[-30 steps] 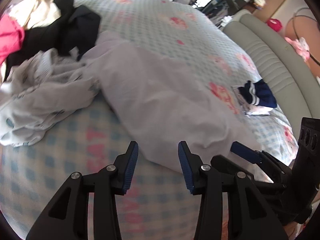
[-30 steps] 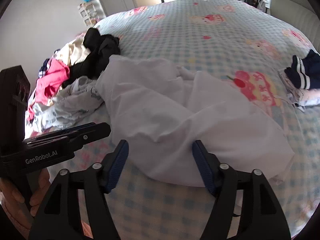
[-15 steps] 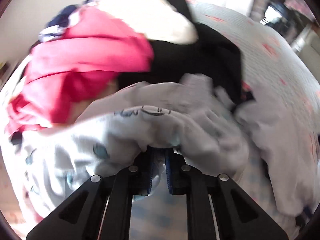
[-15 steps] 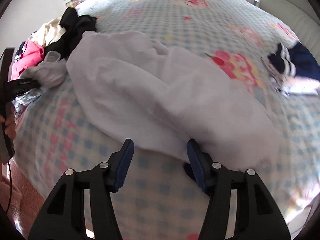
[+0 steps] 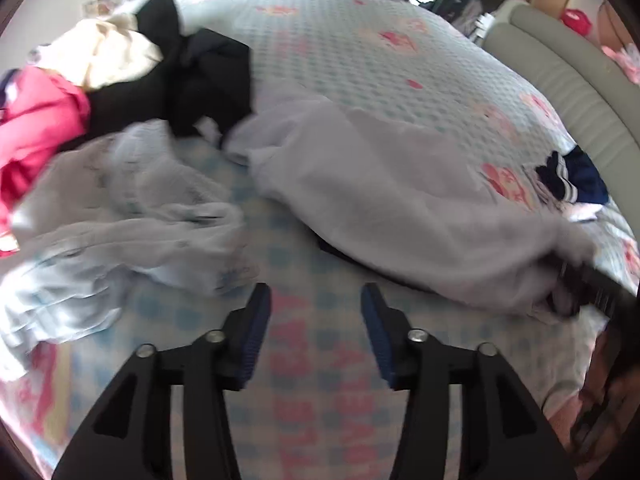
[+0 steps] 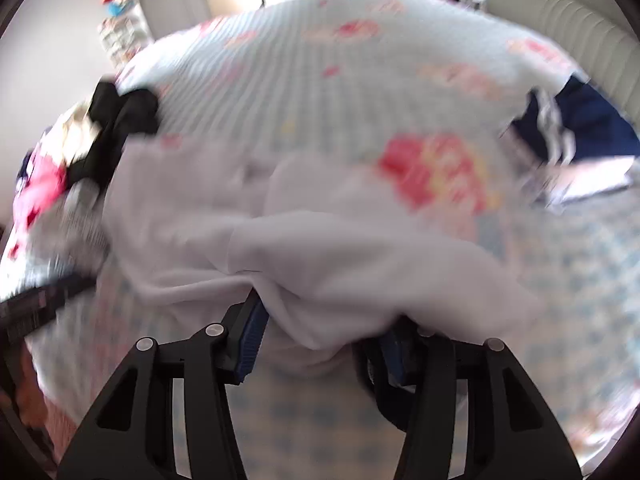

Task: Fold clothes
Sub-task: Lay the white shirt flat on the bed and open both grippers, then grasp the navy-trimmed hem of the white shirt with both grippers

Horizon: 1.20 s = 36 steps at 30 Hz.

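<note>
A large white garment point(image 5: 380, 200) lies crumpled across the checked bed point(image 5: 320, 380). My left gripper point(image 5: 316, 320) is open just short of its near edge, with only bedsheet between the fingers. A pale printed garment point(image 5: 132, 216) lies loose to the left of it. In the right wrist view, which is blurred, my right gripper point(image 6: 324, 340) is open and pushed into the white garment point(image 6: 320, 248). The cloth bunches between the spread fingers and drapes over the right one. The right gripper's body point(image 5: 588, 284) shows at the garment's right end.
A pile of black point(image 5: 200, 76), pink point(image 5: 36, 132) and cream point(image 5: 104, 56) clothes sits at the bed's far left. A navy striped item point(image 5: 576, 176) lies at the right near the padded headboard point(image 5: 568, 76). The left gripper's body point(image 6: 40, 300) shows blurred at the left.
The left gripper, shut on the pale printed garment half a second ago, has let it go and swung back right. The right gripper has pushed forward into the white garment's edge.
</note>
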Each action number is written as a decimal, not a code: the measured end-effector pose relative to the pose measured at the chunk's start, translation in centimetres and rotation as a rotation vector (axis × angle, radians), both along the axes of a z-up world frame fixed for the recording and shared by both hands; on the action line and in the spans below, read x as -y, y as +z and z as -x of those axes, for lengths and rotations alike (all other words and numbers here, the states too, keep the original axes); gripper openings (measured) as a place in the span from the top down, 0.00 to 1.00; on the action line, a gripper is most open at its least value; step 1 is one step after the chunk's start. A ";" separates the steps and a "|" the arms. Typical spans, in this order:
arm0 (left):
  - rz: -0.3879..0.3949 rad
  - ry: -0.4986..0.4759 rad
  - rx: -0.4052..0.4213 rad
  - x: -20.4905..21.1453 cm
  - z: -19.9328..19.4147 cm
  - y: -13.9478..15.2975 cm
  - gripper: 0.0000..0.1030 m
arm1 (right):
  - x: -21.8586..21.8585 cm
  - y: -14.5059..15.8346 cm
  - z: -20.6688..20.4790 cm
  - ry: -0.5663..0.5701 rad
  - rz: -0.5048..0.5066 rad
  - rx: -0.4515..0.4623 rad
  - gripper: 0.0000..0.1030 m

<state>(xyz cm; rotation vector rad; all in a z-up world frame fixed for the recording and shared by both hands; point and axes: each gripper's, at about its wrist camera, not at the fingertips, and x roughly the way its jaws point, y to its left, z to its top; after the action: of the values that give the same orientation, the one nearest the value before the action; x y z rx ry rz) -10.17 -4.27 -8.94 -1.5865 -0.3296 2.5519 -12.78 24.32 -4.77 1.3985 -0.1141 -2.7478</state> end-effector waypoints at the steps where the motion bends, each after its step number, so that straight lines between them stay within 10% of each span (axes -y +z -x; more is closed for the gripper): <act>1: -0.038 -0.029 0.031 -0.4 1.0 -0.6 0.47 | -0.8 1.0 0.6 -0.038 -0.008 -0.030 0.51; 5: -0.133 -0.095 0.071 -2.2 3.8 -2.3 0.44 | -1.7 1.4 0.1 -0.021 0.034 0.009 0.49; 8: 0.107 -0.111 0.021 -5.1 6.6 -1.3 0.69 | -2.3 1.6 -0.4 -0.005 0.066 0.042 0.49; 16: 0.043 -0.057 -0.223 -4.9 8.6 7.1 0.58 | -1.3 -0.3 0.7 0.059 0.053 0.100 0.49; 20: 0.078 0.012 -0.183 -2.7 7.7 5.3 0.56 | -2.0 -1.0 2.4 -0.018 0.027 0.073 0.48; 23: 0.098 0.031 -0.127 -1.2 7.5 3.5 0.56 | -2.4 -1.5 3.6 -0.075 0.008 0.053 0.73; 28: 0.111 -0.047 -0.056 -0.6 7.6 1.6 0.52 | -7.0 0.6 5.0 -0.245 -0.048 0.004 0.69; 31: 0.170 -0.126 -0.032 -1.5 7.3 0.7 0.44 | -7.5 2.2 3.6 -0.111 0.102 0.013 0.60; 36: 0.181 -0.168 -0.025 -2.0 5.1 -0.5 0.39 | -2.4 0.7 -0.1 0.124 0.070 0.047 0.45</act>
<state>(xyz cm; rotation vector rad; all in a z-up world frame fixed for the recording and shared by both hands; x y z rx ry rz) -15.29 -2.28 -9.43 -1.5635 0.0383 2.5299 -12.67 26.67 -4.11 1.4022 -0.1209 -2.5870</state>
